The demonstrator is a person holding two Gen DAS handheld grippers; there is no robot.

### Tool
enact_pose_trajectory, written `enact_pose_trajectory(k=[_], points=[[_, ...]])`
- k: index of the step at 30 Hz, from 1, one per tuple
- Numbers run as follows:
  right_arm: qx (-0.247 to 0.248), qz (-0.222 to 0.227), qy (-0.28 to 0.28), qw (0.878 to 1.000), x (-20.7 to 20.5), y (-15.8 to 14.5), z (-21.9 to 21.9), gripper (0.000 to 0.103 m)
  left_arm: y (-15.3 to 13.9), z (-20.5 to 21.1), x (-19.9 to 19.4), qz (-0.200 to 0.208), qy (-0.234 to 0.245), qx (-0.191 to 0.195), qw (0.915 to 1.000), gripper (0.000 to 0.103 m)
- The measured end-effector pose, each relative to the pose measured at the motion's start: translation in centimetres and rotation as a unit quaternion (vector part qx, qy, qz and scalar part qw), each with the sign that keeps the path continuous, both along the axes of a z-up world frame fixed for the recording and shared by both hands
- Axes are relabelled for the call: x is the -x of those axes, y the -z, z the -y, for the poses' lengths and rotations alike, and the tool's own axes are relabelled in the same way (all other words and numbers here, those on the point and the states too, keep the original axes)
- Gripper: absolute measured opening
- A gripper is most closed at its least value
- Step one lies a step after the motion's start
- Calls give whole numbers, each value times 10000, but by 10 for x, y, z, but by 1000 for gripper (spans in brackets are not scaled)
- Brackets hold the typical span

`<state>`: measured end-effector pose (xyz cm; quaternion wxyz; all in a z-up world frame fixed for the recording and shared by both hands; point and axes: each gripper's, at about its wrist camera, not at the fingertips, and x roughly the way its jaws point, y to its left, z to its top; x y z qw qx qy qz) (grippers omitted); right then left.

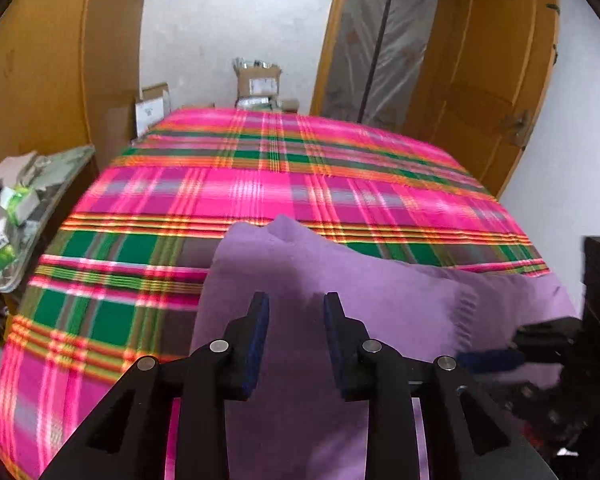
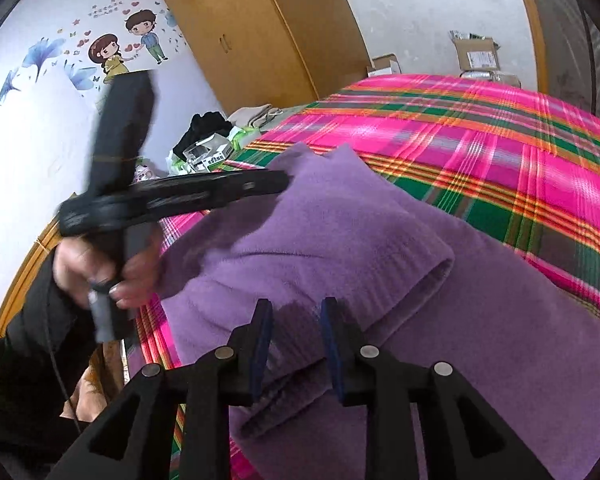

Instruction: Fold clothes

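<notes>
Left tongs [image 1: 296, 312] spread, empty, above purple sweater [image 1: 340, 300]; right tongs [image 2: 296, 316] likewise spread, apparently clear of cloth. Sweater lies on bed [image 1: 220, 184], sleeve folded across for next fold.

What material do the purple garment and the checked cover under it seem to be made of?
The purple garment looks like soft knitted or fleecy fabric: matt, fuzzy surface, ribbed cuff, thick rounded folds. The checked cover looks like a thin woven cloth, perhaps cotton or a synthetic blend: flat, smooth, stripes crossing in pink, green and orange. The exact fibre of either cannot be told from the pictures.
</notes>
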<state>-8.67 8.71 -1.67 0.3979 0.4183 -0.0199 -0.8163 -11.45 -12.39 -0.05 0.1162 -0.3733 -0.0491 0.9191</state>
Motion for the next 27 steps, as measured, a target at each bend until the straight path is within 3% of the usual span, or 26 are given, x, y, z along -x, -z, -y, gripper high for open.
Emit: enact_pose_trajectory(k=[4,10,14,18,19,20,21,23,27], points=[[68,144,-34,9999,4,4,-4,24,19,9,37,423,-259,-154,9987,29],[153,-21,6,9999,6,-10,-7,21,22,23,52,553,-463,-486,9962,29],[366,-156,112,9991,16,-26,-7,22,12,23,29,239,-516,-274,9980,29],[392,212,364,9983,44,-10,0,22,7,25,-3,15,-555,-196,9983,29],[367,398,583,9968,54,-2,-4,19,7,25,-11,-39,-572,-141,9983,29],[438,574,767,9944,61,4,-10,6,7,26,-18,-58,-594,-118,9981,29],[610,761,937,9908,68,10,-19,1,8,28,-25,-75,-617,-95,9980,29],[850,1003,1228,9837,77,17,-33,0,15,30,-37,-48,-676,-18,9977,29],[1026,828,1219,9837,68,5,-35,5,22,39,-57,-31,-720,2,9974,29]])
